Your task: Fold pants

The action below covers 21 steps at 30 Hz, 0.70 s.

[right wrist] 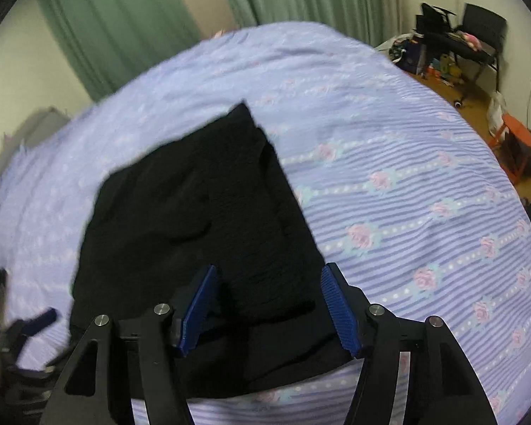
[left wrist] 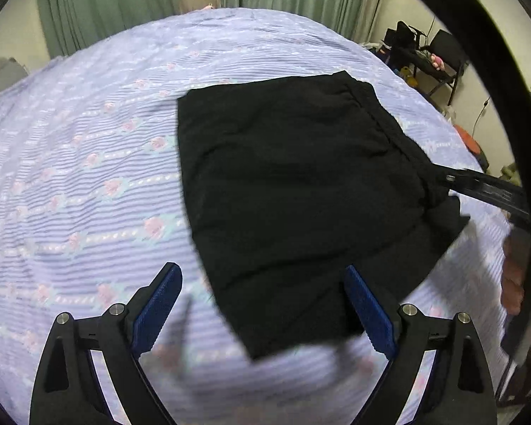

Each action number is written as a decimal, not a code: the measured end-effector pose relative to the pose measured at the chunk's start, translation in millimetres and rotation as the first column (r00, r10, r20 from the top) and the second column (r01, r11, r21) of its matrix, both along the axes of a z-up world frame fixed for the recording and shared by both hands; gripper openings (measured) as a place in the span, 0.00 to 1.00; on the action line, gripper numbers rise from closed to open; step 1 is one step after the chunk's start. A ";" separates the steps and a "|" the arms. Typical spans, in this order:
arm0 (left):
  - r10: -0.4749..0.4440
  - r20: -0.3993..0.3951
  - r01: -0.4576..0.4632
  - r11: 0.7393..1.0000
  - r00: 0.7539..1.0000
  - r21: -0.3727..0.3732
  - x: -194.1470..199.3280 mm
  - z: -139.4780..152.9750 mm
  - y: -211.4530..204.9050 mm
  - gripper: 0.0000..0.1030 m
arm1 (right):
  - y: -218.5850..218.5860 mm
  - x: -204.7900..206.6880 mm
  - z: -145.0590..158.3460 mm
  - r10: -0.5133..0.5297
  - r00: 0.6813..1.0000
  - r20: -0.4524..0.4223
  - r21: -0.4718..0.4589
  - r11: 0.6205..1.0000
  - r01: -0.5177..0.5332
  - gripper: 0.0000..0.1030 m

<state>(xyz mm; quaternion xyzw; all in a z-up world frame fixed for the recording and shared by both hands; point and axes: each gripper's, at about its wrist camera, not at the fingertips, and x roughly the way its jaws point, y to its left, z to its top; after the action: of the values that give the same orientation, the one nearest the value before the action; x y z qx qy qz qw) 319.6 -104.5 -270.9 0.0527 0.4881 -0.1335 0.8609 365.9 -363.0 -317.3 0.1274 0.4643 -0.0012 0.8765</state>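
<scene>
Black pants (left wrist: 293, 184) lie folded into a rough rectangle on a lilac floral bedspread (left wrist: 88, 148). My left gripper (left wrist: 262, 283) is open and empty, hovering over the near left corner of the pants. My right gripper (right wrist: 269, 283) is open and empty above the near right edge of the pants (right wrist: 194, 219). The right gripper's finger (left wrist: 485, 186) shows in the left wrist view at the pants' right edge. The left gripper (right wrist: 35, 322) shows blurred at the far left of the right wrist view.
The bedspread (right wrist: 407, 177) covers the whole bed. Green curtains (left wrist: 131, 3) hang behind it. A black chair and clutter (right wrist: 470, 42) stand on the floor at the far right, with an orange stool (right wrist: 517, 141) nearer.
</scene>
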 end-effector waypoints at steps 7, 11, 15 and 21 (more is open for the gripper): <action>0.034 0.007 -0.034 0.998 0.999 0.046 -18.2 -10.2 14.6 0.65 | 4.3 4.6 -6.1 0.020 1.000 -0.006 -0.049 0.999 -0.020 0.18; 0.027 0.000 -0.027 0.999 1.000 0.030 -16.0 -12.0 14.2 0.62 | 5.5 5.8 0.0 0.036 0.999 -0.003 -0.084 0.996 -0.037 0.12; 0.009 0.008 -0.009 1.000 1.000 0.021 -21.0 -7.8 14.5 0.61 | 2.3 7.7 5.3 0.012 1.000 0.014 -0.124 0.992 -0.010 0.07; 0.026 -0.002 -0.026 1.000 1.000 -0.001 -25.1 -5.3 21.0 0.61 | -1.3 6.2 7.9 -0.020 0.999 0.025 -0.120 0.993 0.023 0.07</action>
<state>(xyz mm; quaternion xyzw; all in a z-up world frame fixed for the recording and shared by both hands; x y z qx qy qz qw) 294.5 -83.4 -276.2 0.0457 0.4896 -0.1228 0.8620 372.0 -364.3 -309.4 0.0796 0.4515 -0.0370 0.8879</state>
